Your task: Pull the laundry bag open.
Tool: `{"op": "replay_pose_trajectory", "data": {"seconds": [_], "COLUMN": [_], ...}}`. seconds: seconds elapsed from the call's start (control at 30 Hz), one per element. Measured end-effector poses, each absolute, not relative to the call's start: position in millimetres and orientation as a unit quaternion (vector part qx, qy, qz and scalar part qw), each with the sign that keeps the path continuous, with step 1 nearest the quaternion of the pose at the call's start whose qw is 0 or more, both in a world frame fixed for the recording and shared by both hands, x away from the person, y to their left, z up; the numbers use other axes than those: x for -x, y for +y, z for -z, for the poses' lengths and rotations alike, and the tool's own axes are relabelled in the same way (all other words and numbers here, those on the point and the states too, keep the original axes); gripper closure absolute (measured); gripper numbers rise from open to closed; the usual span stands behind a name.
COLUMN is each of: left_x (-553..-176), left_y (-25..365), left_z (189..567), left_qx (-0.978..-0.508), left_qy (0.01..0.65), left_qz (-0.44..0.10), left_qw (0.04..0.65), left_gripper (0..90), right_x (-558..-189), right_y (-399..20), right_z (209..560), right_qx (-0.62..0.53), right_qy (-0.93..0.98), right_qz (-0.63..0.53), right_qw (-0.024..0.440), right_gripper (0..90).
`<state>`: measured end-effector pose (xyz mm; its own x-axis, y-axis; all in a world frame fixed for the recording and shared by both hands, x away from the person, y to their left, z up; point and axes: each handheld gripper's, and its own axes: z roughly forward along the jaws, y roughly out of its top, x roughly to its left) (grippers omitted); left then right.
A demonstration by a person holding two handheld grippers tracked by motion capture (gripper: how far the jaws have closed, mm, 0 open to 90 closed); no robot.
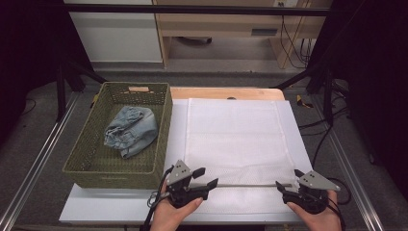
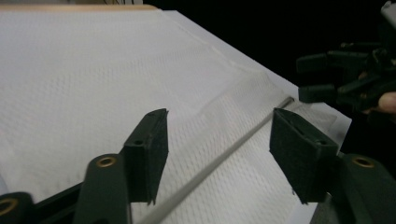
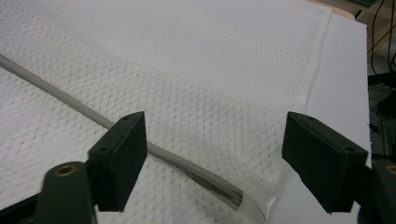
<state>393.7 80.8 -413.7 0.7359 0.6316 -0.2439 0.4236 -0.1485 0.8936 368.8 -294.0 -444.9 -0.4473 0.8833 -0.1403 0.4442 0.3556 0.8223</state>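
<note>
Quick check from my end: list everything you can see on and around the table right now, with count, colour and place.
mesh bag: one, white, lying flat on the board right of the basket, a grey zip strip running along its near edge
basket: one, olive green woven, at the table's left
denim garment: one, pale blue, bunched inside the basket
board: one, white, covering the wooden table
left claw: one, black with grey plate, held in a hand at the bag's near left corner, jaws open, nothing held
right claw: one, black with grey plate, at the near right corner, jaws open, nothing held
</note>
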Motion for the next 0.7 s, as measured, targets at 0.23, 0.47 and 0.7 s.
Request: {"op": "replay_pose_trajectory", "data": {"seconds": [0.23,0.47,0.7], "left_x": [-417,-423,-427], "left_y": [77,69,62], "left_z": [388,397,406], "left_qx": [-0.765,-0.802,-0.823], "left_qy": [0.341,0.321,0.300], "left_qz": [-0.113,-0.132,-0.142], "left_qw": [0.534,0.486,0.462], "left_gripper": [24.4,11.3,4.8], "right_x": [-372,-378,-390], "right_y": [-287,-274,-258], "right_z": [445,444,444], "right_qx": [-0.424,-0.392,-0.364], "right_qy": [0.781,0.810,0.840], "right_qz": [-0.361,-0.357,-0.334], "right_qw": [0.283,0.251,0.225], "right_gripper": [12.2,10.0,9.3]}}
